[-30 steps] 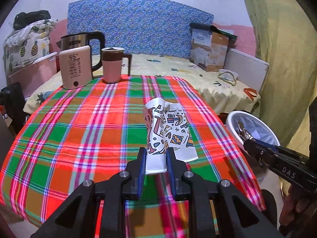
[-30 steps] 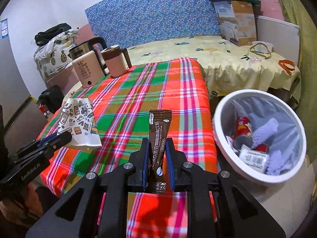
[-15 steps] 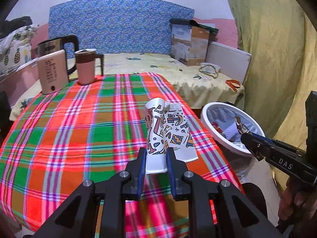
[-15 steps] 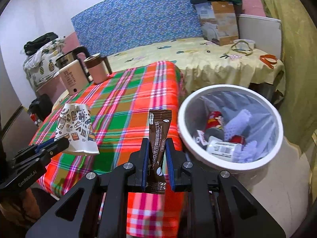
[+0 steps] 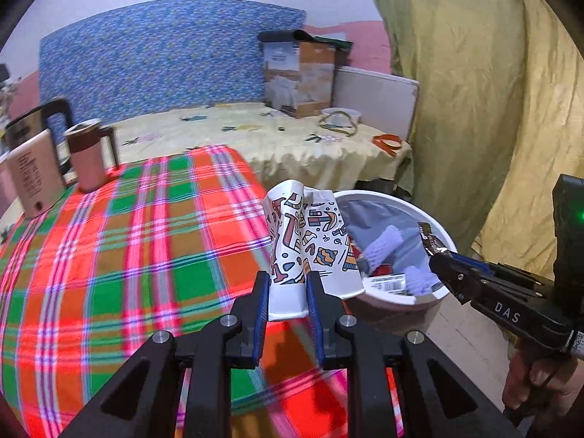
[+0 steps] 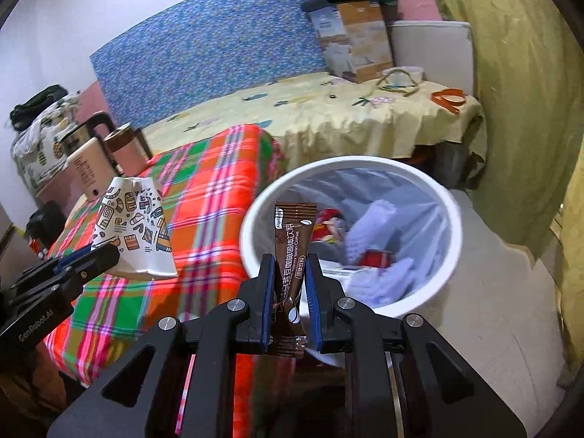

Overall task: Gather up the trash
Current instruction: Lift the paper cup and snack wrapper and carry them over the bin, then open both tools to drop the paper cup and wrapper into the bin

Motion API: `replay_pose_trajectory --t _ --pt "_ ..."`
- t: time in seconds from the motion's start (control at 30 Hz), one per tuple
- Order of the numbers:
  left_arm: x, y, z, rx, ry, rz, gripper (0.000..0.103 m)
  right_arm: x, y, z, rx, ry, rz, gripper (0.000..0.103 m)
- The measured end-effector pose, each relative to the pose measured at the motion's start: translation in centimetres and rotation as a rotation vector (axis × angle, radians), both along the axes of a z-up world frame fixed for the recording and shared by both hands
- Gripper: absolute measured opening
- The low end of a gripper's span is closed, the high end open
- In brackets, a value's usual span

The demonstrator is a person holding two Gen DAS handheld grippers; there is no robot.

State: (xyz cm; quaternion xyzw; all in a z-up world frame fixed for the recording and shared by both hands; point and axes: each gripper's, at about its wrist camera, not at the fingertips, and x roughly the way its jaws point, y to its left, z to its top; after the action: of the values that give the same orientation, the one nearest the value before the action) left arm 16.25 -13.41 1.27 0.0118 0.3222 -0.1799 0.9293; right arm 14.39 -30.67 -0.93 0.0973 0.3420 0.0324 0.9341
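My right gripper [image 6: 288,281] pinches a brown coffee sachet [image 6: 292,252] upright. Just beyond it sits the white bin [image 6: 255,219]. My left gripper [image 6: 91,259] holds a crumpled paper cup [image 6: 133,226].

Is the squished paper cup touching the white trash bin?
Apart. The right wrist view shows the paper cup held by the left gripper over the plaid tablecloth, with cloth visible between it and the bin's rim.

- My left gripper [image 5: 286,297] covers the crushed paper cup's [image 5: 310,244] base; the cup blocks the near side of the trash bin [image 5: 434,226].
- Sachet [image 6: 292,252] print is too small to read.
- The kettle [image 5: 25,127] is cut off at the left edge.
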Motion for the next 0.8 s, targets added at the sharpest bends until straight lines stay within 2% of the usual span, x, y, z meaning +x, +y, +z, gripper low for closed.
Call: replay_pose_trajectory --t 0.3,0.8 --pt "2.4 -3.9 -0.9 0.006 0.024 -0.087 0.021 0.6 -2.1 -0.8 -0.004 0.019 -0.066 0.019" --pt "7.1 -7.3 -2.8 0.003 0.072 -0.132 0.021 2.4 -4.4 -2.0 -0.021 0.053 -0.102 0.019"
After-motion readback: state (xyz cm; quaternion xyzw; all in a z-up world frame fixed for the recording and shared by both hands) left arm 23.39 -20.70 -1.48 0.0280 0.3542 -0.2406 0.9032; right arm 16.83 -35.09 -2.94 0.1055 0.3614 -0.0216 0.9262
